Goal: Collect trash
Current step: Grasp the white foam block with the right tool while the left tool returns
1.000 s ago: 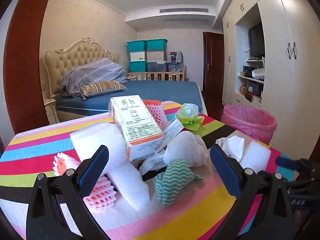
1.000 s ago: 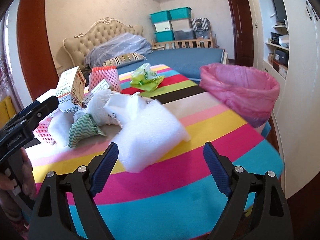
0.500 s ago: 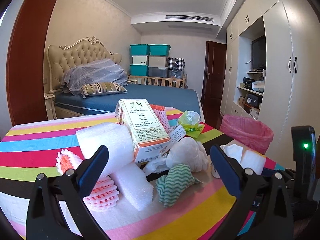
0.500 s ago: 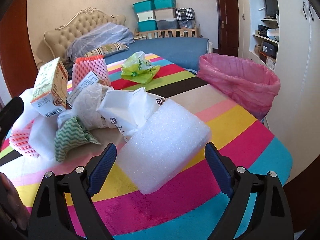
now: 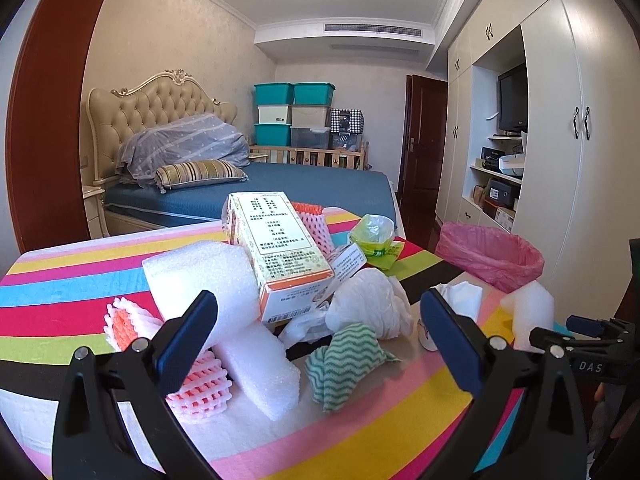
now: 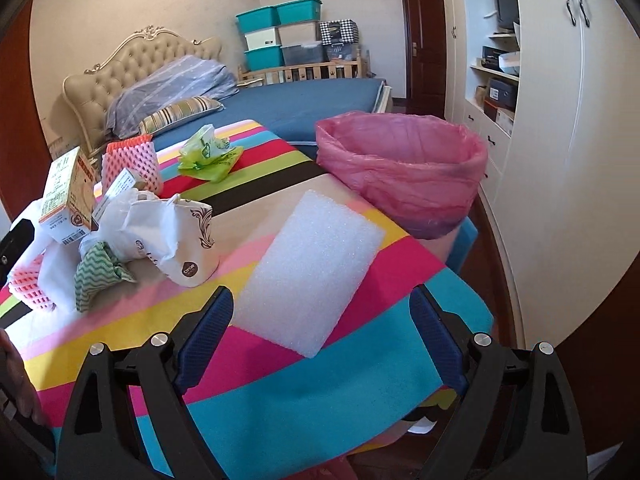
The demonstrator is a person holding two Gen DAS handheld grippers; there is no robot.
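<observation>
Right gripper (image 6: 322, 340) has its blue-padded jaws spread wide with nothing between them, hovering low over the near edge of the rainbow-striped tablecloth (image 6: 280, 392). Just ahead of it lies a flat white rectangular foam sheet (image 6: 314, 270), long axis running from the near-left jaw up and away to the right, far short end pointing toward the round bin lined with a pink plastic bag (image 6: 404, 168), which stands at the table's far right edge. Foam sheet lies near the bin, not touching it. Left of the sheet is a crumpled white paper bag with brown print (image 6: 176, 236), then a green-and-white wavy cloth scrap (image 6: 96, 276), a tilted orange-and-white printed carton (image 6: 66, 200), pink foam fruit netting (image 6: 130, 164) and a green plastic wrapper (image 6: 208, 156) farther back. Left gripper (image 5: 318, 344) is likewise wide apart and holds nothing, facing the main heap: carton leaning with its long axis pointing away, white foam blocks (image 5: 224, 296) under it, a crumpled white tissue (image 5: 372, 308) to the right. Blue bed (image 5: 280, 184) stands behind the table.
</observation>
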